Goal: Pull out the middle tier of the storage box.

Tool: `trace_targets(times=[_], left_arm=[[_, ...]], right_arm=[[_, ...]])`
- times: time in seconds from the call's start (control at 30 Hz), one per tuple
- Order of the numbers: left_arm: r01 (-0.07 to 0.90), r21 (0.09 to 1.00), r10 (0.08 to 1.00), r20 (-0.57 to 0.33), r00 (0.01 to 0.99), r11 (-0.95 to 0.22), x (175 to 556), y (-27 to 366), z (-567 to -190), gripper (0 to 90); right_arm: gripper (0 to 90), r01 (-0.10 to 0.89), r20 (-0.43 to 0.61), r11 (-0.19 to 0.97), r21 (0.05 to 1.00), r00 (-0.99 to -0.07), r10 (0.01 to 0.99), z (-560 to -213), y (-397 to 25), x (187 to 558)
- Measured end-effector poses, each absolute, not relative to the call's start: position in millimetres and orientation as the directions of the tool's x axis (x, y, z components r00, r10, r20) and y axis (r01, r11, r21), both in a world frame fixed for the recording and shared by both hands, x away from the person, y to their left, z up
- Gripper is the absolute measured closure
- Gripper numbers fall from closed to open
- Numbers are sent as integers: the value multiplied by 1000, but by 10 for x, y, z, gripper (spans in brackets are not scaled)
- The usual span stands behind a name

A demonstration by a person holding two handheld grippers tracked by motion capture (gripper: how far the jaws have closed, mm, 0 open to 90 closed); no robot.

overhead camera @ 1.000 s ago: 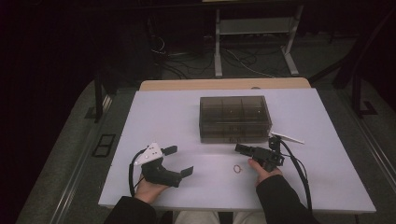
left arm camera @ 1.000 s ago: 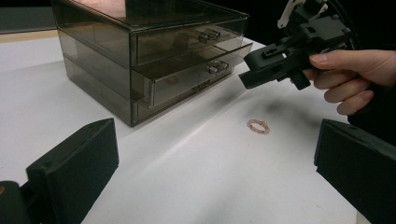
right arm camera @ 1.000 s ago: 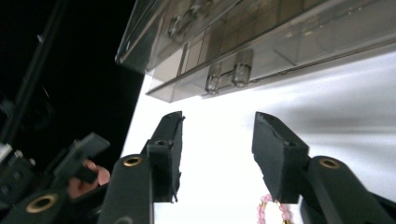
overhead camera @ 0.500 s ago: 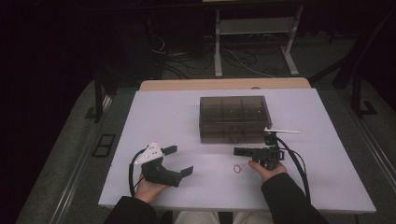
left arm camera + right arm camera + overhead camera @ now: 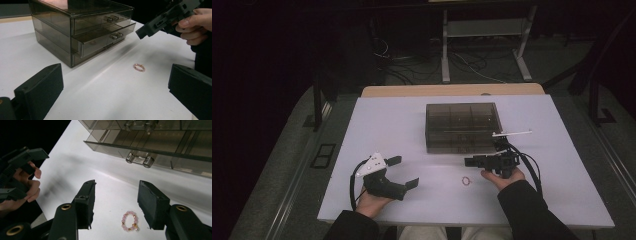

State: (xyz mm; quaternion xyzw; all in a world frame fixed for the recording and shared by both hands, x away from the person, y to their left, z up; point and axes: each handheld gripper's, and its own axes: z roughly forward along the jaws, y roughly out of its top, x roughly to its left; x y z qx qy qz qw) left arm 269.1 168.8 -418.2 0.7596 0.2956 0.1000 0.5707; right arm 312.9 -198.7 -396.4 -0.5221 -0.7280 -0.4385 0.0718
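The small pink beaded bracelet [image 5: 129, 221] lies flat on the matte white worktop [image 5: 412, 120], at about six o'clock from the smoky translucent plastic drawer box [image 5: 462, 126], whose middle drawer stands slightly open. The right gripper [image 5: 117, 203], jaws spread, hovers over it; best lower straight and pinch across the smooth round beads. The left gripper [image 5: 404, 171] waits, jaws spread.

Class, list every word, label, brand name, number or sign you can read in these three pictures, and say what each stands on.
None: no readable text anywhere.
The smoky drawer box carries no label or brand.
The pink bead bracelet has no lettering.
The left gripper and right gripper show no markings.
The white table bears no print.
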Motion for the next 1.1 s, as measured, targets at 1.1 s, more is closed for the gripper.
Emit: trace_targets(times=[1.1], left_arm=[[328,926,555,-177,813,-186,2687,1672,-4179,0]], right_arm=[[436,706,358,379,598,-659,662,-3608,-1977,3484]])
